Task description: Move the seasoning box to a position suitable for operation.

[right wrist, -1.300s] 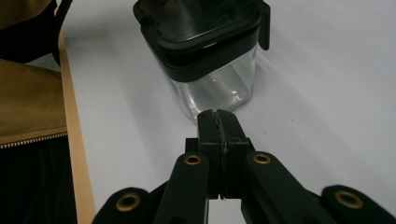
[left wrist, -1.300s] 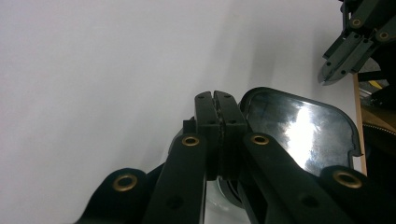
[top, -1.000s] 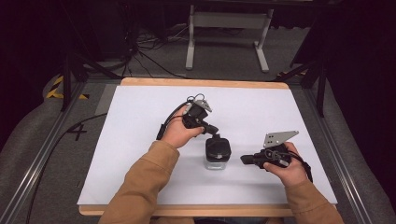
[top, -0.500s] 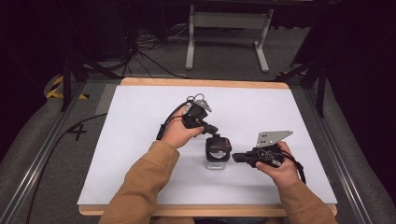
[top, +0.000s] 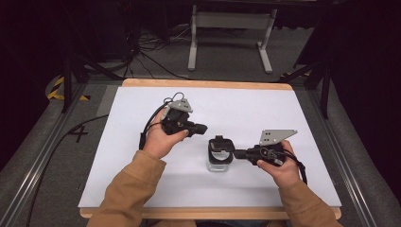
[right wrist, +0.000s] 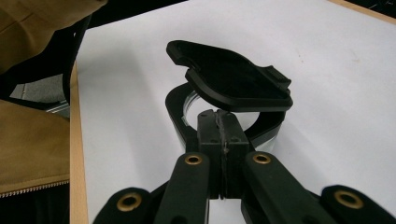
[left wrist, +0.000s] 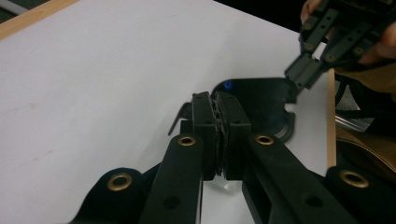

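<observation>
A small clear glass jar with a black hinged flip lid [top: 220, 153] stands mid-tabletop [top: 265, 113], nearer the front edge. The right gripper [top: 238, 153], jaws together, touches its rim; the left gripper [top: 202, 127] hovers beside, jaws together on nothing. A sideways push could tip the jar, though open room surrounds it.

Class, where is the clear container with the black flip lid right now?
In the high view the container stands at mid-table on the white sheet, touching the right gripper.
</observation>
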{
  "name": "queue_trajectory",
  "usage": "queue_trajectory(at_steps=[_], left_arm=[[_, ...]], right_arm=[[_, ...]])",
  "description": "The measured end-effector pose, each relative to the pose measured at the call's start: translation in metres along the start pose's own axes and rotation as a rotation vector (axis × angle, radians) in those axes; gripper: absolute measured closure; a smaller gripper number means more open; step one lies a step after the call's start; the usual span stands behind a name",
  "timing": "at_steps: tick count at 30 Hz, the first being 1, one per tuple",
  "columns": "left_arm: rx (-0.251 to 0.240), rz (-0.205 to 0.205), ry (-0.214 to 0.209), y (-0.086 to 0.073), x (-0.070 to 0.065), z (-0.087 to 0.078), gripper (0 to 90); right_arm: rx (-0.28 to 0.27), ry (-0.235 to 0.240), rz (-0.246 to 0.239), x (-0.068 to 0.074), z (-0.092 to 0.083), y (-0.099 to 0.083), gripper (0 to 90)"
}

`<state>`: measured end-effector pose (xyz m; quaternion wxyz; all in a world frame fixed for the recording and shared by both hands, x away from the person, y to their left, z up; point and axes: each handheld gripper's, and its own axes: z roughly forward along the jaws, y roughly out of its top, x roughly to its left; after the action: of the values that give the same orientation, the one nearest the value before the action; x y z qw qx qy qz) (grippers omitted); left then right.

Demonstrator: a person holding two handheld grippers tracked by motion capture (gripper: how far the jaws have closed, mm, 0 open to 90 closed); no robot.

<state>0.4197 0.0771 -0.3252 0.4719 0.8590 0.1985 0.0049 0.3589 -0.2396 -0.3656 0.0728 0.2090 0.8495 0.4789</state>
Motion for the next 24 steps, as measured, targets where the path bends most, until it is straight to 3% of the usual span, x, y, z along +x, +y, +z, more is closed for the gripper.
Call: queue_trajectory(at_steps=[2, 8, 15, 20, 24], left_arm=[[-0.023, -0.008, 0.000, -0.012, -0.011, -0.011, 88.1], [-0.023, -0.008, -0.035, -0.034, -0.032, -0.012, 88.5], [-0.004, -0.007, -0.054, -0.046, -0.042, 0.017, 89.4], [-0.032, 0.001, -0.036, -0.044, -0.048, 0.033, 89.6], [0.002, 0.014, -0.016, -0.042, -0.052, 0.043, 89.6]], right_arm=[[-0.007, -0.004, -0.001, 0.000, 0.000, 0.002, 90.0], [-0.035, -0.016, 0.000, -0.002, 0.002, 0.009, 90.0], [-0.051, -0.017, -0.008, -0.002, 0.007, 0.016, 90.0], [-0.063, -0.019, -0.005, -0.003, 0.007, 0.019, 90.0], [-0.067, -0.022, -0.002, -0.005, 0.007, 0.020, 90.0]])
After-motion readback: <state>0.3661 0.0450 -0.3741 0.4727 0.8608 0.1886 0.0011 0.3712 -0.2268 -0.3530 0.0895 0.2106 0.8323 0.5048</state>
